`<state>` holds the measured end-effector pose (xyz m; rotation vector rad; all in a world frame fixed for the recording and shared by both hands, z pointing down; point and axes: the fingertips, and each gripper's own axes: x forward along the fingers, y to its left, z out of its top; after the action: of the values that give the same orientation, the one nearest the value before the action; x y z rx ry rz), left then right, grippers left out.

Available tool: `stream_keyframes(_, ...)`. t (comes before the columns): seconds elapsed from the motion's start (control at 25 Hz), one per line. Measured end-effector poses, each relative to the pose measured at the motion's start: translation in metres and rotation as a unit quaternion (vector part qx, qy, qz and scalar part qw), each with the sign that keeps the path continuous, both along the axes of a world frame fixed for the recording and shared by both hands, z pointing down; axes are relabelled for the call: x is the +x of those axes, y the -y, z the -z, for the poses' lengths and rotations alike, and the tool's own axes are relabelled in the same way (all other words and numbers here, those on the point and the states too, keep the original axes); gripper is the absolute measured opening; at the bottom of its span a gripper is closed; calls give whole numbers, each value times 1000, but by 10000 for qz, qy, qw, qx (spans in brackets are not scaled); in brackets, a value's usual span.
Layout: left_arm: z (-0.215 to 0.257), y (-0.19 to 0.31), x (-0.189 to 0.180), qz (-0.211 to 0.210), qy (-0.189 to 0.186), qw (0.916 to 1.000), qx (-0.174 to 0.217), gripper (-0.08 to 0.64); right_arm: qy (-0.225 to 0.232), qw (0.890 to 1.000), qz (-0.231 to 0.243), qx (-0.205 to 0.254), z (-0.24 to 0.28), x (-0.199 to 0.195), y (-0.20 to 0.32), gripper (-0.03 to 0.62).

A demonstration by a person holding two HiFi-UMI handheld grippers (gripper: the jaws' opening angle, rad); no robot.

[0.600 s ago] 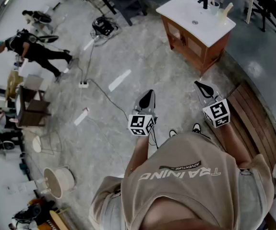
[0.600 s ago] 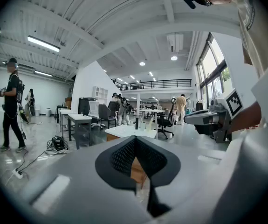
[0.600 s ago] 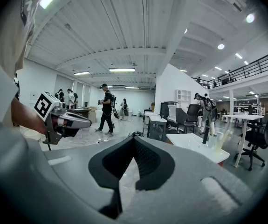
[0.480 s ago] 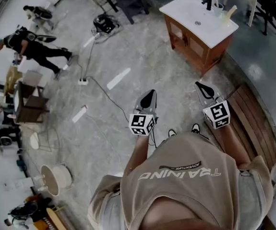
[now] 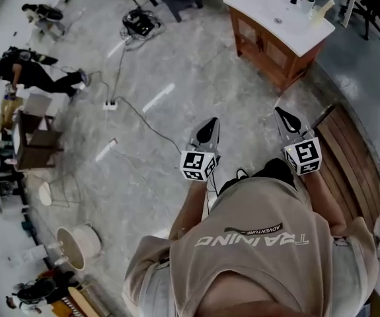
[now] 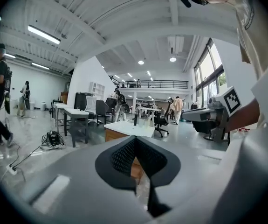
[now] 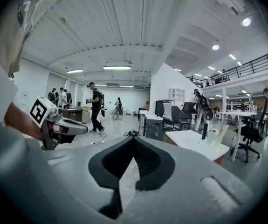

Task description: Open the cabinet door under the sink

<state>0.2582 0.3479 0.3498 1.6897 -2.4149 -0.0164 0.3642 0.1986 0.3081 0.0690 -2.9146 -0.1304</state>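
Note:
The sink cabinet stands far ahead at the head view's top right, brown wood with a white top and a dark faucet. Its two front doors look closed. My left gripper and right gripper are held out side by side over the bare floor, well short of the cabinet. Both are shut with nothing between the jaws. In the left gripper view the cabinet shows just behind the shut left gripper. The right gripper view has the cabinet's white top to the right of the shut right gripper.
A cable and power strip lie on the concrete floor to the left. A slatted wooden platform runs along the right. A person, a dark wooden chair and a white bucket are far left. Tables and office chairs stand behind the cabinet.
The view has shifted toward the cabinet, which now sits higher and further right in the head view. Both grippers stay shut and held out in front.

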Motion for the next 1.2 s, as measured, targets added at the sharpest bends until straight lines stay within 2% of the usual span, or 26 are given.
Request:
stream_keyframes(0.12, -7, -4, 0, -107, -222, 9997, 28, 17, 212, 9984, -311, -420, 4, -1, 3, 2)
stream_keyframes(0.2, -13, -10, 6, -161, -391, 9991, 77, 17, 256, 9974, -443, -511, 4, 1, 5, 2)
stream_keyframes(0.4, -34, -11, -16, 69, -650, 9979, 22, 17, 111, 9988, -303, -372, -6, -22, 16, 2)
stream_keyframes(0.56, -28, 11, -31, 43, -774, 9969, 116, 17, 87, 9997, -106, -195, -6, -49, 30, 2)
stream_keyframes(0.76, -9, 49, -63, -132, -625, 9980, 10, 17, 178, 9991, -41, -390, -16, -95, 59, 2)
stream_keyframes(1.0, 11, 101, -117, -151, -225, 9992, -289, 17, 266, 9990, 278, -240, -18, -148, 99, 2)
stream_keyframes(1.2, 29, 134, -163, 133, -224, 9997, -14, 17, 249, 9984, 485, -122, -28, -181, 148, 2)
